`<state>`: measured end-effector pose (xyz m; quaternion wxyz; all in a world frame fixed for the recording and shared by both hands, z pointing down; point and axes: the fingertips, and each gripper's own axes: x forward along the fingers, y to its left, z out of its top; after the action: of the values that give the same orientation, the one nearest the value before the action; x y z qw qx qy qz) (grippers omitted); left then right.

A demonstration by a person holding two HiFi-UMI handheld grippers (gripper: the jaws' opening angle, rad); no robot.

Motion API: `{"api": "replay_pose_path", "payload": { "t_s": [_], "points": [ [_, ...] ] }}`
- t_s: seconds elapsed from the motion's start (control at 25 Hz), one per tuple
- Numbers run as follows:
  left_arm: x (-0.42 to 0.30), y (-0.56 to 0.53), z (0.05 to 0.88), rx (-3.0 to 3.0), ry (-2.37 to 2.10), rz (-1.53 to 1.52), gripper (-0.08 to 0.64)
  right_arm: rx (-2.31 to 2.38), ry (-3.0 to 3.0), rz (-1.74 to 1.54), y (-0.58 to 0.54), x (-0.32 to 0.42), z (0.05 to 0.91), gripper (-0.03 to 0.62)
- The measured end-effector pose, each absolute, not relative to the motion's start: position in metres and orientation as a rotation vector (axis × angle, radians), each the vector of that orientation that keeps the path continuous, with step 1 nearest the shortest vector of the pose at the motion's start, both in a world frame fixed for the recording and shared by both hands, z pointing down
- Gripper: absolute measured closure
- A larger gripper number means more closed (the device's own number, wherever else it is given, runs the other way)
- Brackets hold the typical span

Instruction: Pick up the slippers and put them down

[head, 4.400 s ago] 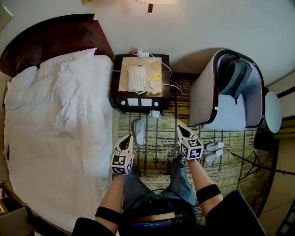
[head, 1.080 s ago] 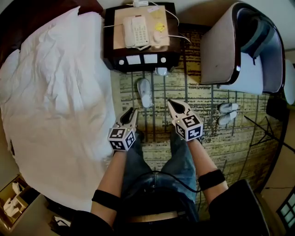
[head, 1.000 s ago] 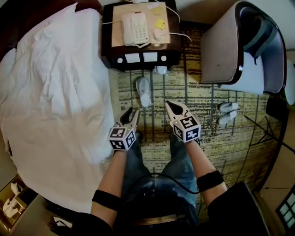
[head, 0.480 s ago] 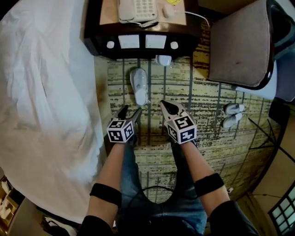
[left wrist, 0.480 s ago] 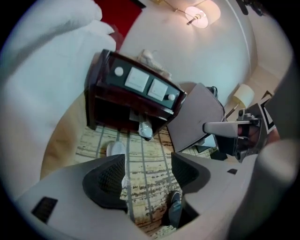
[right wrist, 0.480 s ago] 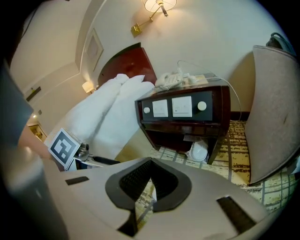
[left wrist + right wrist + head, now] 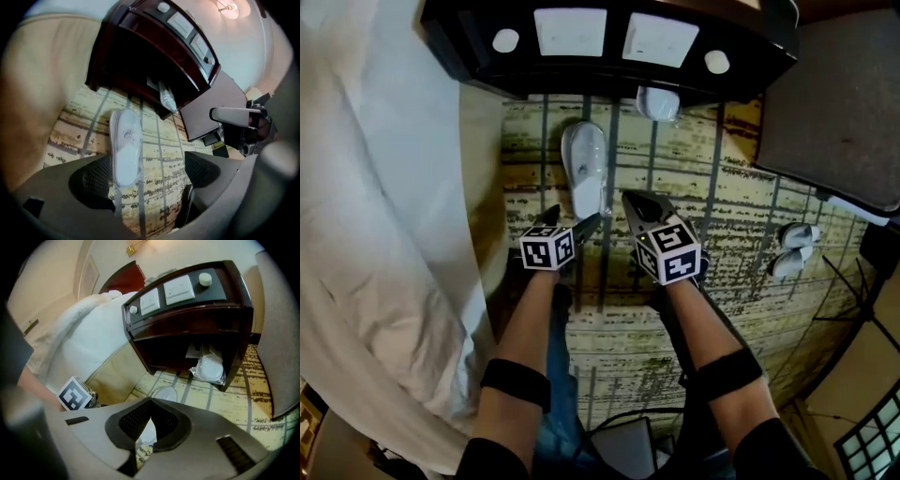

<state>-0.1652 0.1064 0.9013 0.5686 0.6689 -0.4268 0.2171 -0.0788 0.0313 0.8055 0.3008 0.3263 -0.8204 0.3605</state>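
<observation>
The right claw [image 7: 150, 402] has its jaws pressed together, their dark mesh pads meeting in a point with nothing gripped. Just past that point a white slipper [image 7: 164, 393] lies on the striped carpet [image 7: 234, 401], and a bit of it shows through the slit lower down between the jaws. Behind it stands a dark wooden nightstand [image 7: 187, 322], with two white panels [image 7: 179, 289] and pale knobs along its top edge. In the open space beneath sits a white pack in clear wrap [image 7: 209, 367]. To the left is the bed [image 7: 89, 333], white cover over a beige skirt. A marker cube [image 7: 75, 393] shows low on the left, and a grey chair [image 7: 281, 333] fills the right edge.
</observation>
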Motion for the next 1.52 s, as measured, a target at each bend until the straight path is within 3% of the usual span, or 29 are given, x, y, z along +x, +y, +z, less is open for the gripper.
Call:
{"api": "replay_pose_path", "payload": {
  "t_s": [0.36, 0.76, 1.04, 1.52],
  "points": [
    [-0.172, 0.118, 1.012, 1.51, -0.997, 0.517, 0.075, 0.858, -2.152, 1.0, 0.04, -0.084, 0.905, 0.592],
    [-0.159, 0.112, 1.059, 1.523, -0.924, 0.512, 0.083, 0.87, -2.139, 1.024, 0.043, -0.082, 0.952, 0.592],
    [-0.17, 0.106, 1.057, 1.555, -0.898, 0.459, 0.365, 0.868, -2.12, 1.023, 0.048, -0.077, 0.959, 0.592],
    [-0.167, 0.105, 0.993, 1.716, -0.796, 0.3, 0.416, 0.899, -2.133, 1.015, 0.043, -0.07, 0.943, 0.592]
  ]
}}
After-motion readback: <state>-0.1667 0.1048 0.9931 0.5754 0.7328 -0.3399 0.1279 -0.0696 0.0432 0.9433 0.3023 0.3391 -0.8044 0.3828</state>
